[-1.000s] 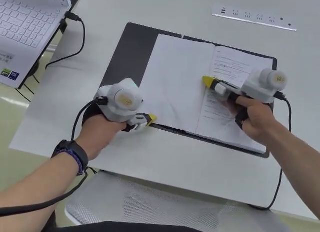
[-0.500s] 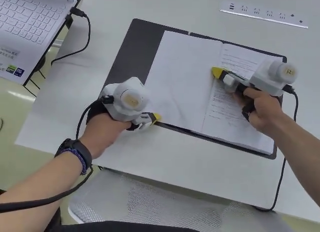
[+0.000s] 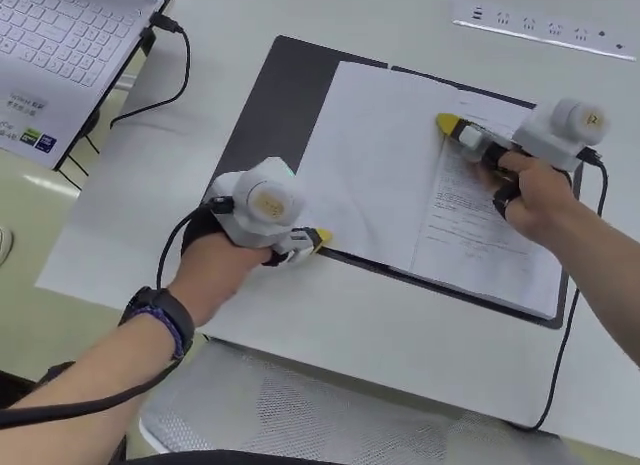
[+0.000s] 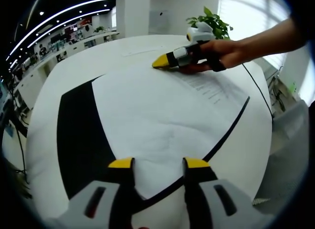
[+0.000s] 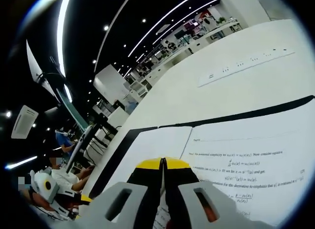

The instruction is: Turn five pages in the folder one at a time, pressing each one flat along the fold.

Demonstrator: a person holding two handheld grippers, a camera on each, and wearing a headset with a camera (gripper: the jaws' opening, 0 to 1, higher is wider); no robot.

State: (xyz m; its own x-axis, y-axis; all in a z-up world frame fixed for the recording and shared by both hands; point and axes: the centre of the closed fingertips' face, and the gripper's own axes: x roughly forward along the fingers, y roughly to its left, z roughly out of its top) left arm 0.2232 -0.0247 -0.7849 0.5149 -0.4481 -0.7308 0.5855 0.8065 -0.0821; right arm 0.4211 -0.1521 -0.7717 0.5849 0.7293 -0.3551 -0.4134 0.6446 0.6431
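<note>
**Position.** The folder (image 3: pixel 270 95) lies open on the table (image 3: pixel 400 325), with its black cover exposed toward 9 o'clock. A blank turned page (image 3: pixel 375 165) lies left of the fold (image 3: pixel 431 195), and a printed page (image 3: pixel 480 235) lies right of it.

**Right gripper.** I have the right gripper (image 3: pixel 447 125) at about 1 o'clock on the folder. Its jaws are closed tip to tip with nothing between them. I judge that this gives one blunt yellow point for pressing, and it sits at the fold near the top edge. The step in hand reads as flattening the turned sheet along the fold.

**Left gripper.** The left gripper (image 3: pixel 305 241) sits at 7 o'clock, at the lower edge of the blank page. Its jaws stand a moderate gap apart and clamp nothing. In the left gripper view the sheet's lower edge runs between the tips. I take this as a steadying position that stops the sheet lifting.

**Not resolvable.**
- I cannot tell whether the right tip actually bears on the paper.
- I cannot tell whether the left jaws touch the sheet or hover over it.
- The page count so far cannot be read from the stack.
- The person's right forearm covers part of the printed page toward 4 o'clock.
- A laptop (image 3: pixel 50 55) at 10 o'clock is cut off by the frame.
- The printed text is too small to read.
</note>
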